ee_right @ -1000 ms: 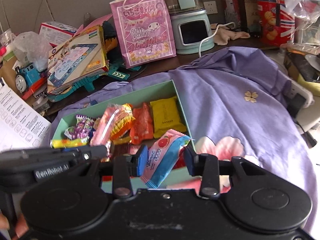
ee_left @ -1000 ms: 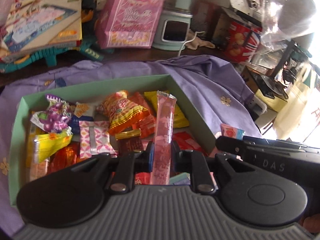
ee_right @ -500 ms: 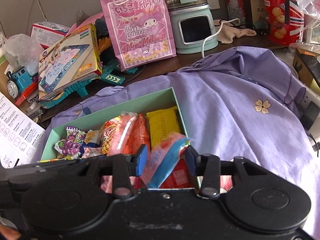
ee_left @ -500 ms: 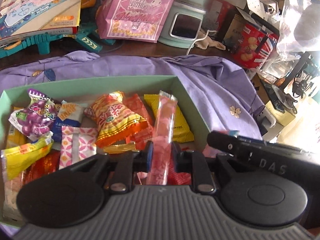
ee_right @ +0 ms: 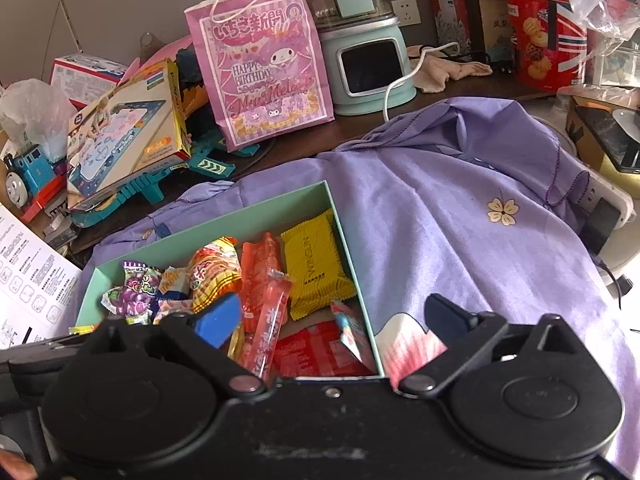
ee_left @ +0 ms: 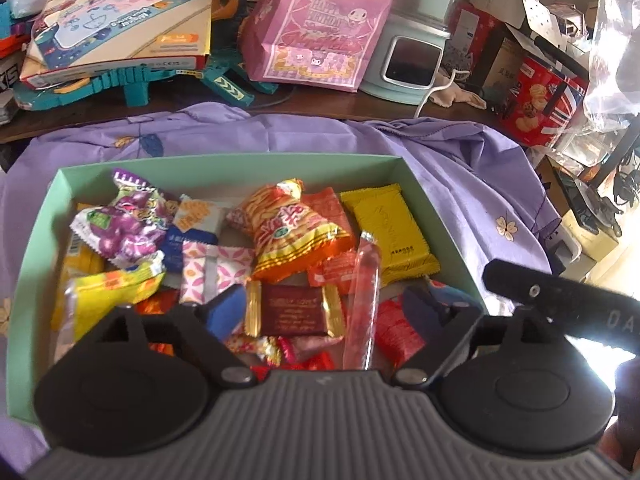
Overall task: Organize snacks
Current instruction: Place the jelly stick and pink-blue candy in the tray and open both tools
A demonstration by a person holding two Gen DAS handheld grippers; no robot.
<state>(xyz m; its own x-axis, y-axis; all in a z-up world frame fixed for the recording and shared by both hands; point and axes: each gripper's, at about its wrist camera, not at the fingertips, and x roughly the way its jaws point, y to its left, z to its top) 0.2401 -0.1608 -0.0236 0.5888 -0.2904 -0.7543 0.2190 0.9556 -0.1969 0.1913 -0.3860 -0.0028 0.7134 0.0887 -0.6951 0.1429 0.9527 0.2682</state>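
Note:
A mint green box [ee_left: 424, 196] [ee_right: 280, 210] on the purple cloth holds several snack packs. My left gripper [ee_left: 324, 306] is open over the box's near end. The long pink stick pack [ee_left: 362, 304] [ee_right: 268, 328] lies loose between its spread fingers, on the other snacks. My right gripper [ee_right: 332, 318] is open over the box's near right corner. The pink and blue snack pack [ee_right: 350, 330] lies in that corner, free of the fingers. A yellow wafer pack [ee_left: 386, 232] [ee_right: 316, 264] lies by the right wall.
The purple cloth [ee_right: 460, 208] spreads to the right of the box. Behind it stand a pink gift bag [ee_right: 260, 64], a mint appliance [ee_right: 364, 56] with a white cord, a red biscuit tin [ee_right: 548, 44] and toy boxes [ee_right: 128, 128]. The right gripper's body [ee_left: 560, 304] shows at the left view's right edge.
Both grippers opened. The left let go of the pink stick pack and the right let go of the pink and blue pack; both packs now lie in the box.

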